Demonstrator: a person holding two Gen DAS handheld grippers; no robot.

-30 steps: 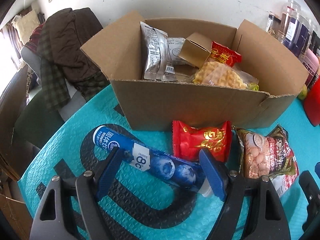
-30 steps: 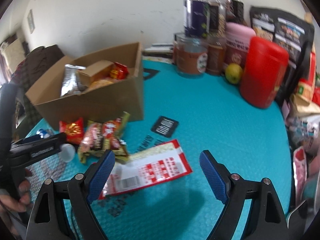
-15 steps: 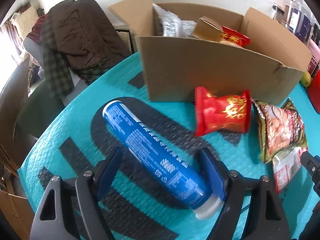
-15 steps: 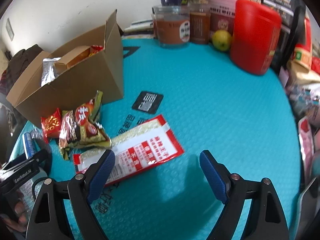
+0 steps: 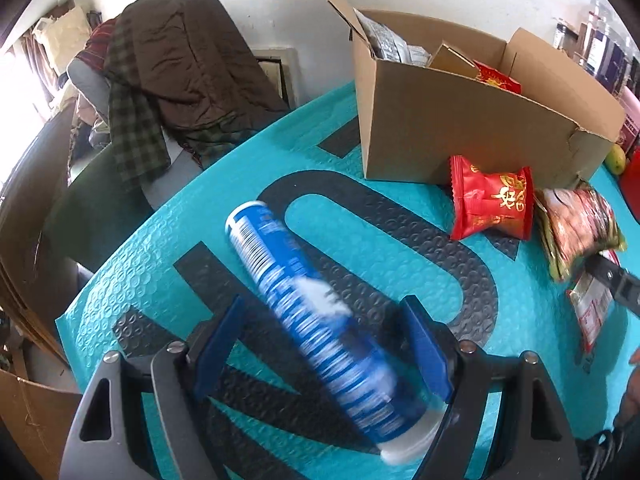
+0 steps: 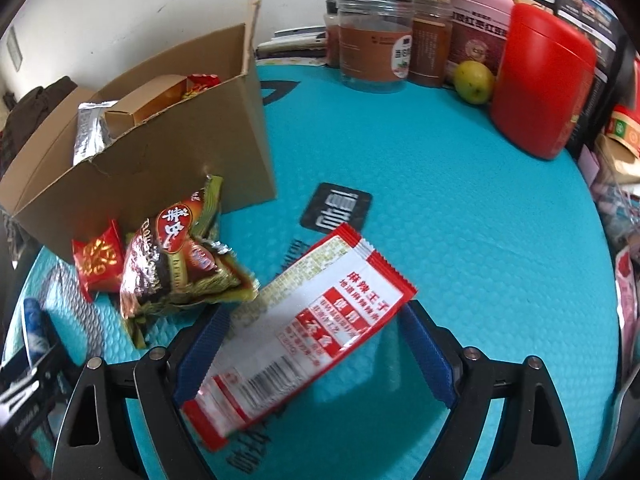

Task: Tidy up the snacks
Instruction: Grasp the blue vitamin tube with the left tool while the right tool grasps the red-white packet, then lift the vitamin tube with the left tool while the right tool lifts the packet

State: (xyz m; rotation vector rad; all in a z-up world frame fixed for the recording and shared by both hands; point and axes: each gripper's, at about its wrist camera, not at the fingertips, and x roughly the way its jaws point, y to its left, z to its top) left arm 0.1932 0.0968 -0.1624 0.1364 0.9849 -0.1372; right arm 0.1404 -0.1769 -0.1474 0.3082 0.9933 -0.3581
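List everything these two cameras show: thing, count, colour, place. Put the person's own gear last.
cardboard box: one, brown, open, on the mat by the wall, snacks inside.
blue tube: one, blue with white cap, lying on the mat between the left fingers.
red-and-white packet: one, flat on the mat between the right fingers.
small red packet: one, red with gold print, in front of the box.
brown-green bag: one, crumpled, beside the small red packet.
red canister: one, far right of the mat.
green fruit: one, beside the canister.
jars: several, brown contents, along the wall.
mat: one, teal.
clothes: brown and plaid heap, off the mat.
left gripper: open.
right gripper: jaws opening.
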